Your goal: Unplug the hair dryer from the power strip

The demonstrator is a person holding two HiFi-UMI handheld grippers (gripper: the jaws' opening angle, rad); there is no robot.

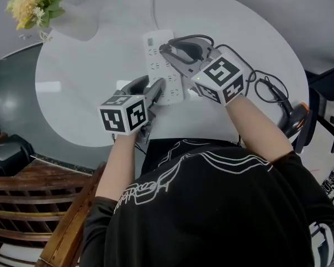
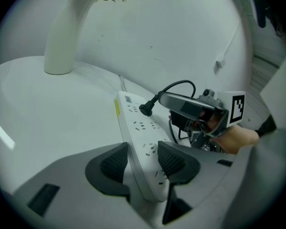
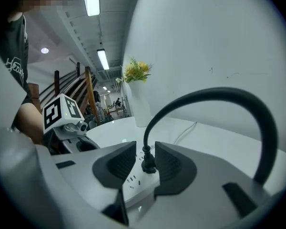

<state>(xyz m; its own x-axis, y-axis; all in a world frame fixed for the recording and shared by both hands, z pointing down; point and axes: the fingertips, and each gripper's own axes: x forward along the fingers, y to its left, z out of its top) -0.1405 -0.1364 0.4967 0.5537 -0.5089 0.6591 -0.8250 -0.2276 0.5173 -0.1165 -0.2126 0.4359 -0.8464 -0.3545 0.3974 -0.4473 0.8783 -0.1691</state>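
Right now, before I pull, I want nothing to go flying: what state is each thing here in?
power strip: flat on the table, near end clamped.
plug: seated in the power strip.
left gripper: shut on the power strip.
right gripper: shut on the plug.
hair dryer: lying at the table's edge.
vase: upright.

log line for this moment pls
left gripper: clamping white power strip | right gripper: around black plug, contact unclear | plug: seated
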